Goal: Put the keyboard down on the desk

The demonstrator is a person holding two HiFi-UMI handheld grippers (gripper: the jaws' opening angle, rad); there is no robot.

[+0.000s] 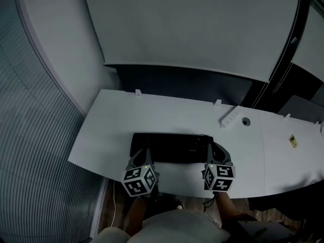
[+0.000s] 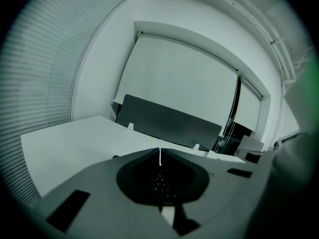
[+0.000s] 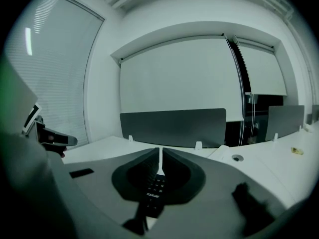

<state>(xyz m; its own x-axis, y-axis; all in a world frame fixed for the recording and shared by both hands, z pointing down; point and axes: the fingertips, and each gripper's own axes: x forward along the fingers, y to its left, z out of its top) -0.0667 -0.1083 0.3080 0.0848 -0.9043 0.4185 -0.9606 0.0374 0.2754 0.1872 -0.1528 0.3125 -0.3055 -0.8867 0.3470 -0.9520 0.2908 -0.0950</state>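
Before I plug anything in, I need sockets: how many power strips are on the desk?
1: a white power strip at the back of the desk, left of the cable hole, beyond the keyboard. More may lie out of frame.

Dim, cool bluish light, soft faint shadows — both gripper views fisheye-bent, black corners, green-tinged blur at edges.

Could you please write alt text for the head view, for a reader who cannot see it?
A black keyboard lies on a white desk, with the left gripper and right gripper at its near corners. A white power strip lies farther back.
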